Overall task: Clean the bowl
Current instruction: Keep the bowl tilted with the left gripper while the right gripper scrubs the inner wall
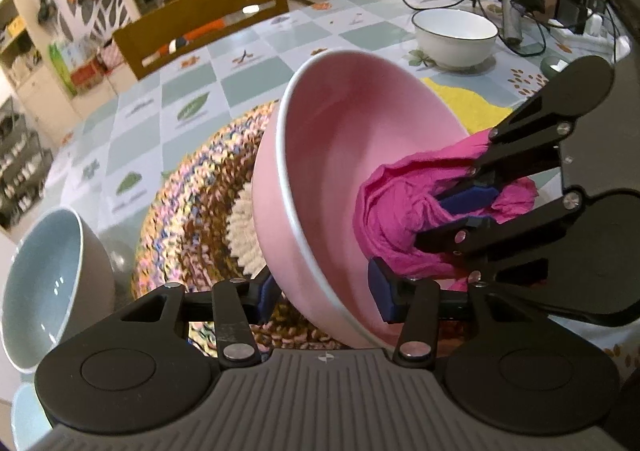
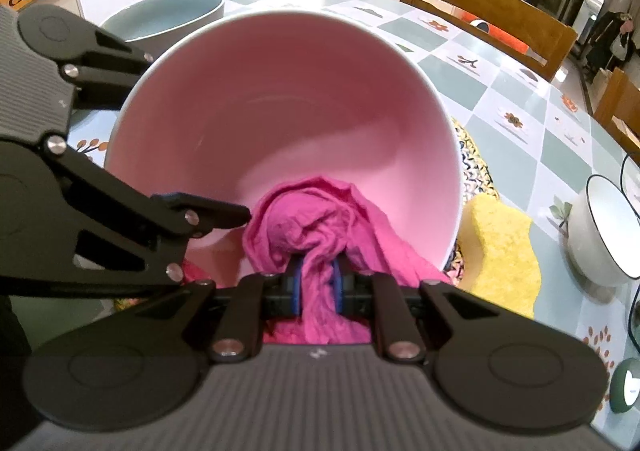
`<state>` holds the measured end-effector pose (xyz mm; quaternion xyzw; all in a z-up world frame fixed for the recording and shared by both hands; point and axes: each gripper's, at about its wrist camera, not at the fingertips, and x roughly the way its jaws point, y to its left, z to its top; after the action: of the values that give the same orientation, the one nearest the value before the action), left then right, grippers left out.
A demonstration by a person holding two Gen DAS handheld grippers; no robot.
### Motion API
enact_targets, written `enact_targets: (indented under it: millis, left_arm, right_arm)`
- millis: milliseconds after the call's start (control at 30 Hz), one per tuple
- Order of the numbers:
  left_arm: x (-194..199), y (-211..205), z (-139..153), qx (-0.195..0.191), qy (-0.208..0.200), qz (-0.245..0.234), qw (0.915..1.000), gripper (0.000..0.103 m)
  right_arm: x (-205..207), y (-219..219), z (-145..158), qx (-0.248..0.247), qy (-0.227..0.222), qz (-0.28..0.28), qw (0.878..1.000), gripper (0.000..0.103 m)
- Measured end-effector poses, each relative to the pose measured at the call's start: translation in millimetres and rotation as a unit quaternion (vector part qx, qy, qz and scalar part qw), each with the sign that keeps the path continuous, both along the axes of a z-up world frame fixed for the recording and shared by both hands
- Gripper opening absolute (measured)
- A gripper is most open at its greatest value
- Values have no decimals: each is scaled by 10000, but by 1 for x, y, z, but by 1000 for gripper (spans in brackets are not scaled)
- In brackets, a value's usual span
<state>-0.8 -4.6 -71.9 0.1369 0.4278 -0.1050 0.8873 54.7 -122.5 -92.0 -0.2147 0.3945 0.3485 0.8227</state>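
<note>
Magenta cloth (image 2: 320, 235) is pinched tight in the right gripper (image 2: 316, 287), bunched low against the inner wall of the pink bowl (image 2: 288, 99). Bowl is tilted, mouth facing the right gripper, over the woven mat (image 1: 192, 187). Left gripper (image 1: 324, 291) straddles the near rim, one pad inside, one outside; contact unclear. Left view alone shows the outer wall; right view shows the full interior.

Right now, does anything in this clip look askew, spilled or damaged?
Only the pink bowl is askew: it stands tipped on its side over the woven mat, rim between the left gripper's pads, while the right gripper presses a magenta cloth inside. That fits wiping. Nothing looks spilled or broken.
</note>
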Motion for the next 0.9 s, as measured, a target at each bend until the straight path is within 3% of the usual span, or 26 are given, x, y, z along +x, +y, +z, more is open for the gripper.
enact_targets:
  millis: [167, 233, 533, 733, 900]
  left_arm:
    - [-1, 5, -4, -226, 122, 220, 9994, 49]
    - [-2, 6, -6, -323, 193, 232, 9990, 42]
    - [-1, 16, -4, -584, 182, 408, 9973, 32]
    - [-1, 21, 3, -574, 30, 349, 9977, 25]
    - [0, 20, 10, -324, -175, 186, 9991, 23]
  right_arm:
    - [-6, -5, 0, 43, -55, -1, 10000, 17]
    - [-6, -4, -1, 52, -77, 5, 10000, 17]
    - [-7, -8, 1, 179, -82, -18, 9998, 17]
    - [-14, -7, 5, 321, 66, -26, 9995, 17]
    - [-19, -4, 10, 478, 215, -46, 9986, 17]
